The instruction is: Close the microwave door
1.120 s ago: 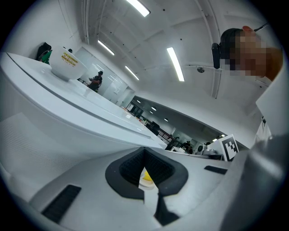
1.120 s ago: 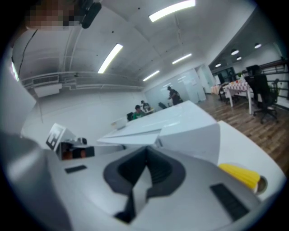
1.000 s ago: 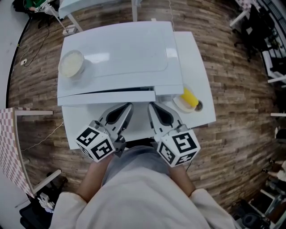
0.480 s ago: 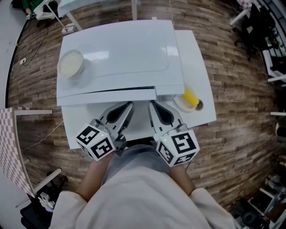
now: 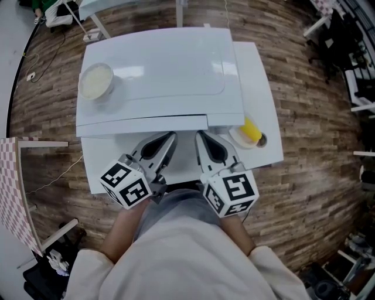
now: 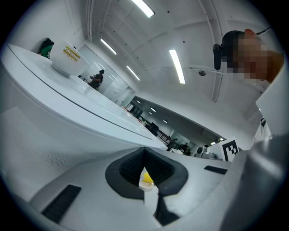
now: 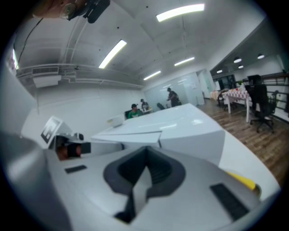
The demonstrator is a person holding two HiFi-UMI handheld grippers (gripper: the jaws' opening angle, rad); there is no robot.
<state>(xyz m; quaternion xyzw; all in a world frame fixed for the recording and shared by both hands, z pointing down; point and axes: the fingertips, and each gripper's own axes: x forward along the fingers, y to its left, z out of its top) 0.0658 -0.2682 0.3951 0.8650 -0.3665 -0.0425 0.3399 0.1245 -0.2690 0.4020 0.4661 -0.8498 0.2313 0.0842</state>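
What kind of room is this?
Probably an open office or lab: it has a wood-plank floor, a black office chair and long ceiling lights.

The microwave (image 5: 164, 70) is a white box seen from above, standing squarely on a white table (image 5: 255, 82) with its front towards the person. Its door (image 5: 140, 124) spans the left and middle of the front as a long white strip, standing slightly proud of the panel on its right (whether it is fully latched cannot be told).
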